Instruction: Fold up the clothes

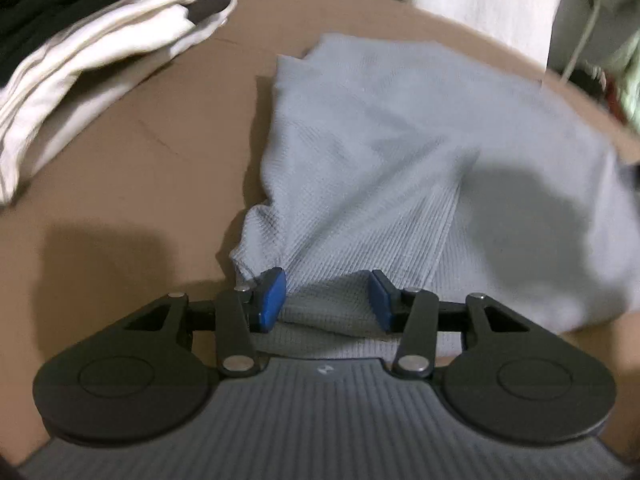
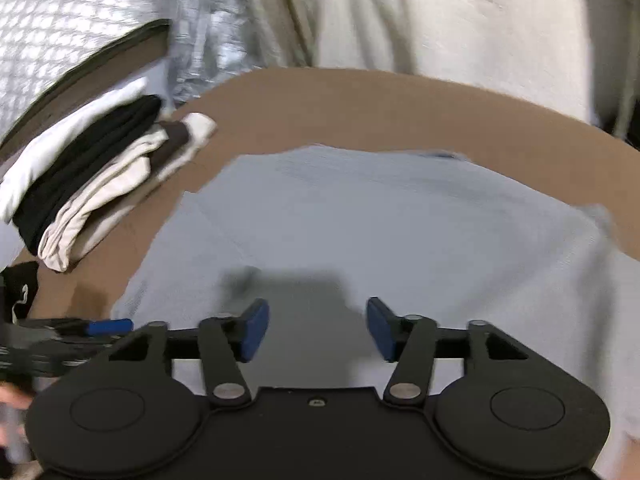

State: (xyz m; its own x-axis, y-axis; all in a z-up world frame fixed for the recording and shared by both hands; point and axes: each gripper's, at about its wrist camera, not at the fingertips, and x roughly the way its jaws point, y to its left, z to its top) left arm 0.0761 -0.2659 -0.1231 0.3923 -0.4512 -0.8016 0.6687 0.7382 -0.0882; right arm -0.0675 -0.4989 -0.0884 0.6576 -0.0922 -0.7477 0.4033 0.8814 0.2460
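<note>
A light grey-blue waffle-knit garment (image 1: 384,140) lies partly folded on a brown table (image 1: 140,168). My left gripper (image 1: 326,294) is open at the garment's near left edge, and a fold of cloth lies between its blue pads (image 1: 272,296) without being pinched. In the right wrist view the same garment (image 2: 380,216) spreads wide over the table (image 2: 360,104). My right gripper (image 2: 318,328) is open and empty just above the cloth. The left gripper's blue fingertip (image 2: 110,326) shows at the left edge there.
A stack of folded clothes, white, black and cream (image 1: 80,52), sits at the table's far left; it also shows in the right wrist view (image 2: 92,176). Pale curtains (image 2: 440,20) hang behind the table. A silver quilted cover (image 2: 60,20) lies at the back left.
</note>
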